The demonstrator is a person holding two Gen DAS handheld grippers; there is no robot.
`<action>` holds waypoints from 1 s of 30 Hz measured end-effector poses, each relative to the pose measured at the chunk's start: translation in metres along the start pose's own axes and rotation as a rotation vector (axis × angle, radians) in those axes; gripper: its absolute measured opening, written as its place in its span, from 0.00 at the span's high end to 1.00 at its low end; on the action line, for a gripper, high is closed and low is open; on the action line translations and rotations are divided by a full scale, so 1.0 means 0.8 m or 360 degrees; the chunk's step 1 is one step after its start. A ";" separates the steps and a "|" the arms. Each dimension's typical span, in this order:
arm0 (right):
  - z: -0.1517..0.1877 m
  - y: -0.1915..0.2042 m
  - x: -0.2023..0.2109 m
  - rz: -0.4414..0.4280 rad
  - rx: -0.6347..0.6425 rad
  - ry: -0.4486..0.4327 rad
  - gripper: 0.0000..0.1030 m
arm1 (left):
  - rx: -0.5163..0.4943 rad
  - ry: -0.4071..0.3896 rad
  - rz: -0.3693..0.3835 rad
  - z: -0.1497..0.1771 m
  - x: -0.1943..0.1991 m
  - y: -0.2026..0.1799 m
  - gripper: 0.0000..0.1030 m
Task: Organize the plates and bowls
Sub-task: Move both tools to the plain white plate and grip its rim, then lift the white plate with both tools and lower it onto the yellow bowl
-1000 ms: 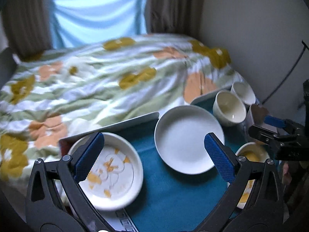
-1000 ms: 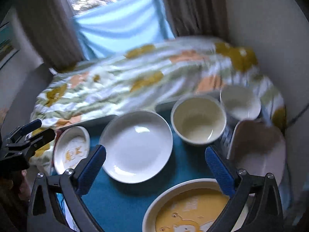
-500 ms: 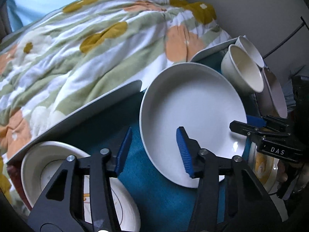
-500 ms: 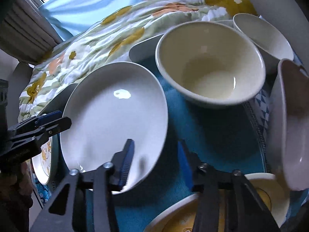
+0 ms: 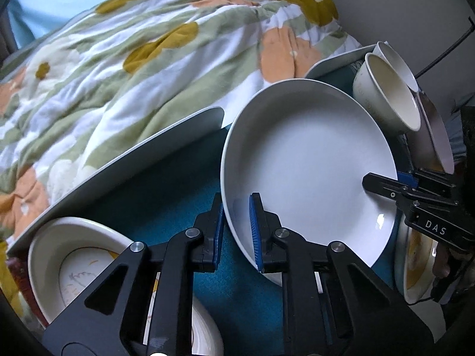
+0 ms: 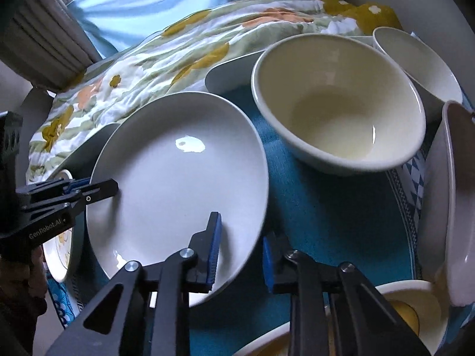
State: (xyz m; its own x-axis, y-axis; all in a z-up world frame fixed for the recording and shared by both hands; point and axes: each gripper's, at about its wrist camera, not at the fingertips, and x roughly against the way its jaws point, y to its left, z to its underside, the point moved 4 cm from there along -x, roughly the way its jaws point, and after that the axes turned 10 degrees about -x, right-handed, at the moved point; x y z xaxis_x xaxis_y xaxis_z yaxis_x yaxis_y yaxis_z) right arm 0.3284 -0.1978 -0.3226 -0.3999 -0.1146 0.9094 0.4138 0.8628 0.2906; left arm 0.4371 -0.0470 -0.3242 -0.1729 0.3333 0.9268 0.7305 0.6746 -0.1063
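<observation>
A large white plate lies on a teal mat. My left gripper straddles its left rim, one blue pad inside and one outside. The jaws are still closing and the pads look pressed on the rim. My right gripper straddles the opposite rim the same way, its jaws also closing. Each gripper shows in the other's view: the right gripper at the plate's right edge, the left gripper at its left edge.
A cream bowl and a smaller bowl stand behind the plate. A tilted dish leans at the right. A patterned plate lies at the left, a yellow-patterned bowl at the near right. A floral quilt lies beyond.
Both grippers came down to the white plate. Their jaws went from wide open to nearly closed around its opposite rims.
</observation>
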 end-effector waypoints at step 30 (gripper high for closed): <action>0.032 -0.019 0.138 -0.0097 0.0289 -0.0151 0.78 | 0.0057 -0.0274 -0.0241 0.035 0.146 -0.122 0.86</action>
State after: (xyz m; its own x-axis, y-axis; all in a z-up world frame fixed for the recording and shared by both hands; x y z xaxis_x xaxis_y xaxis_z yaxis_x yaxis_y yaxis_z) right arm 0.2571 -0.2106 -0.2341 -0.4983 -0.1302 0.8572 0.2355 0.9312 0.2783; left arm 0.3274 -0.0555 -0.2156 -0.3911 0.3320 0.8584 0.6642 0.7475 0.0135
